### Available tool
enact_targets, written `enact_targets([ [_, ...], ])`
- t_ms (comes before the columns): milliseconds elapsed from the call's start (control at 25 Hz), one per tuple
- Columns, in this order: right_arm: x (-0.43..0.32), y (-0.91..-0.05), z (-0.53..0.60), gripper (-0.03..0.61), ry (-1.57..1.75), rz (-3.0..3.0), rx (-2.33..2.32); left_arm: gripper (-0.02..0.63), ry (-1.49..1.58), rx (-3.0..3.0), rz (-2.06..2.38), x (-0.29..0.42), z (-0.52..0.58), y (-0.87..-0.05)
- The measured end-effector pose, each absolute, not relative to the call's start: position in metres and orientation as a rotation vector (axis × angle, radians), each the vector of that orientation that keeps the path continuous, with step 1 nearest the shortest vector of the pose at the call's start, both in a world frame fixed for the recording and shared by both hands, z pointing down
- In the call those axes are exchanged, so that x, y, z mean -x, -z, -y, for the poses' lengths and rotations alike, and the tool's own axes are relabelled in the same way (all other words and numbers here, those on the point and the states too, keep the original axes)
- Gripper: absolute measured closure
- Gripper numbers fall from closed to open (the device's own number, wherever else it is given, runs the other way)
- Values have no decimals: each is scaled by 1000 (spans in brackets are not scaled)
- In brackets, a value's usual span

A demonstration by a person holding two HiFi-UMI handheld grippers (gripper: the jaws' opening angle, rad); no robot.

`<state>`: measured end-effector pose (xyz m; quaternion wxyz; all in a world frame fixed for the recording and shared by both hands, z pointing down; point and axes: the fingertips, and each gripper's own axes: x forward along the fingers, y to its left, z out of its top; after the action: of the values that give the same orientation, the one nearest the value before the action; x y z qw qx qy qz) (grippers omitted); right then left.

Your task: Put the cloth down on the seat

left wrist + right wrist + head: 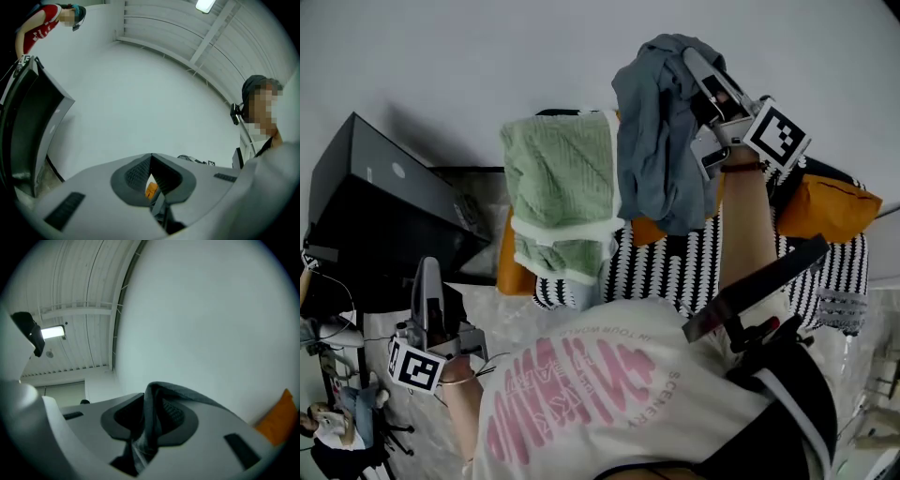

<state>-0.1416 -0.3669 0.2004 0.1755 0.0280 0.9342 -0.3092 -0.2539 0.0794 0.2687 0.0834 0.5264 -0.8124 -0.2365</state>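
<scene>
Cloth of soft grey-blue fabric (656, 141), pinched tight between the closed fingers of the right gripper (698, 66). Held up high, hanging down in a bunch over the black-and-white striped seat (675, 267), not yet lying on it. Just beside the cloth, to the left in the head view, a folded green towel with white bands (562, 187), lying over the same seat. Orange cushions (830, 206) behind. Low down and well apart from all this, the left gripper (427, 277), fingers shut together, nothing between them. Near it, a big black box (375, 206).
</scene>
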Motion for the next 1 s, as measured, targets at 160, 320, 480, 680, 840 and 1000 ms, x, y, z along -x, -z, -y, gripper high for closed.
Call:
enact_targets([
  [160, 166, -225, 399, 486, 669, -2804, 130, 606, 705, -1486, 2438, 256, -94, -283],
  [320, 190, -252, 427, 485, 468, -2950, 376, 606, 735, -1377, 2478, 261, -118, -291],
  [480, 214, -293, 446, 485, 258, -3112, 550, 606, 742, -1295, 2526, 265, -128, -294],
  [680, 224, -328, 462, 485, 139, -3177, 654, 606, 709, -1259, 2553, 254, -133, -297],
  [840, 230, -368, 474, 485, 35, -3271, 779, 606, 682, -1226, 2574, 248, -141, -288],
  [1000, 235, -396, 474, 485, -149, -3389, 868, 606, 651, -1181, 2605, 247, -146, -279],
])
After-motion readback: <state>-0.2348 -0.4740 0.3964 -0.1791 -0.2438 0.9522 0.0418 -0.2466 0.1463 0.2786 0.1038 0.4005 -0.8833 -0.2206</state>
